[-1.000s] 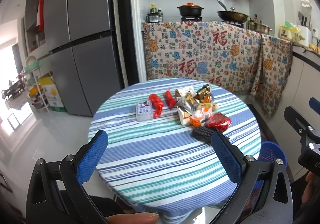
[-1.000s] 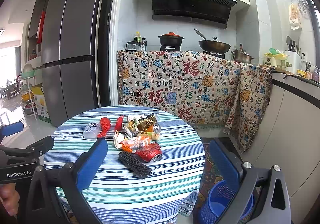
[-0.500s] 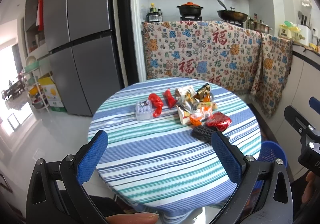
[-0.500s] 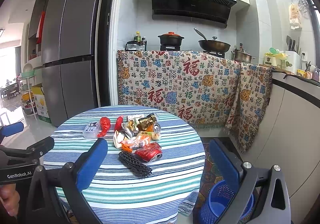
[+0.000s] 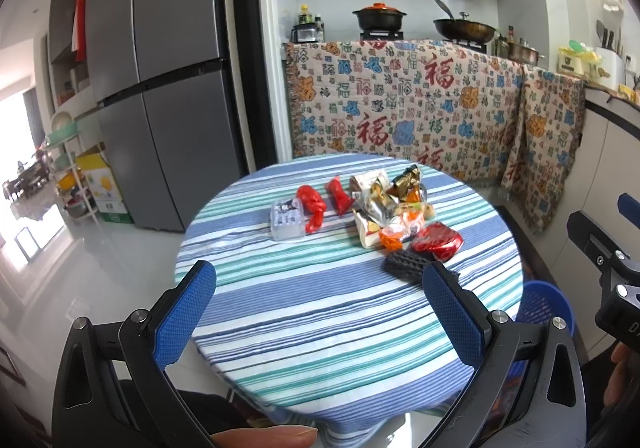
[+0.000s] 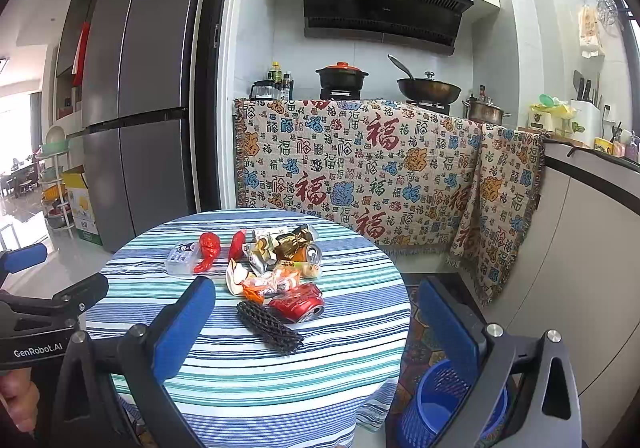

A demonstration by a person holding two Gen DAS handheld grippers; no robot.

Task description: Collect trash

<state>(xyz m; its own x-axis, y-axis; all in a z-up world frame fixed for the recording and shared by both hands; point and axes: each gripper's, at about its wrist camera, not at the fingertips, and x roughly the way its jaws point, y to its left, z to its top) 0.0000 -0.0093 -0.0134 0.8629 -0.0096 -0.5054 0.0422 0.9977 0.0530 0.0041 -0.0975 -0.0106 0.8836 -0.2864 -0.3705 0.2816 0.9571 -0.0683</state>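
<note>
A round worktop [image 5: 320, 312] covered with a blue, green and white striped cloth carries a loose heap of trash near its far middle. Taking the crushed red drink can [image 6: 298, 302] as the landmark: a strip of black plastic mesh [image 6: 269, 328] lies just beside it on the near side, touching or almost touching it. Crumpled orange and white snack wrappers [image 6: 264, 282] sit directly behind the can, and behind those are silver and gold foil packets [image 6: 280, 248] with a second can lying on its side. Farther left of the can are two twisted red plastic wrappers [image 5: 314, 203], and beyond them a clear plastic box [image 5: 286, 217] with a printed label.

The left claw [image 5: 316, 312] is released, its blue-padded fingers spread wide and grasping nothing; it hangs over the near part of the worktop, well short of the can, with the black mesh just at the tip of its right finger in that view. The right claw [image 6: 316, 324] is likewise released and empty, held back from the worktop's near right edge, the can and mesh lying between its fingers in its own view. A round blue slatted plastic basket [image 6: 440, 400] stands on the floor, below and to the right of the can.
</note>
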